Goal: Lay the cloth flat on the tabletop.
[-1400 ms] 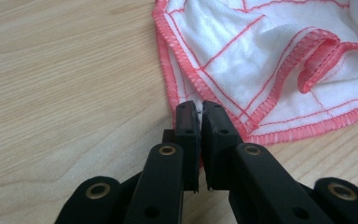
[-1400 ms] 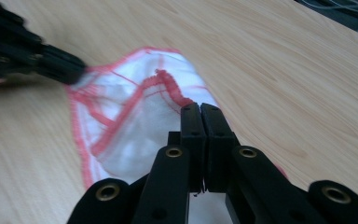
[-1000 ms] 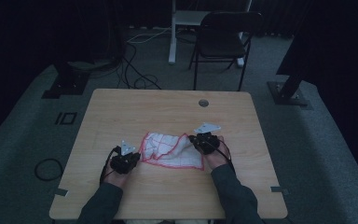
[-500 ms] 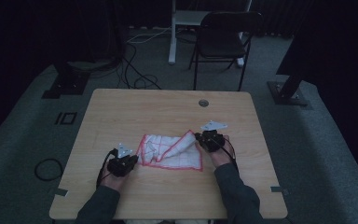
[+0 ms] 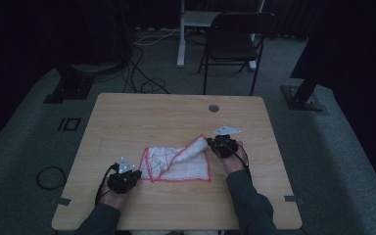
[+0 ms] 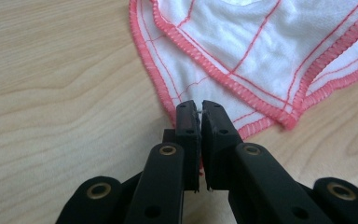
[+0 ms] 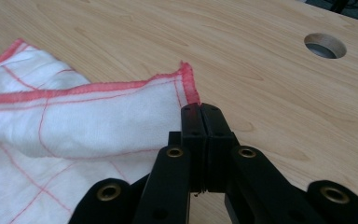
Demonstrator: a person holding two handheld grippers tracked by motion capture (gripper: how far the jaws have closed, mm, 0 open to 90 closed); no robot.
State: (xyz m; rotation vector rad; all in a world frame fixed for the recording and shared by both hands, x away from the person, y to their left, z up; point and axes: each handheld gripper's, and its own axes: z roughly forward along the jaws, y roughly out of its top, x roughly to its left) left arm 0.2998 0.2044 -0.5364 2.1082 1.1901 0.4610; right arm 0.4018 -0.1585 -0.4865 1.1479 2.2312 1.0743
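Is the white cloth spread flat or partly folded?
Partly folded: the cloth has one corner lifted and doubled over, pinched by the right gripper.

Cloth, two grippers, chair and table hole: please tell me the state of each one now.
Cloth: lying on the table, partly folded, one corner lifted.
Left gripper: shut on the cloth edge.
Right gripper: shut on the cloth corner.
Chair: upright, empty.
Table hole: uncovered.

place: dim lab studio | signs: black curtains, floor cables (image 5: 142, 73), stand bases (image 5: 303, 98), folding chair (image 5: 235, 44), lone table (image 5: 176, 112)
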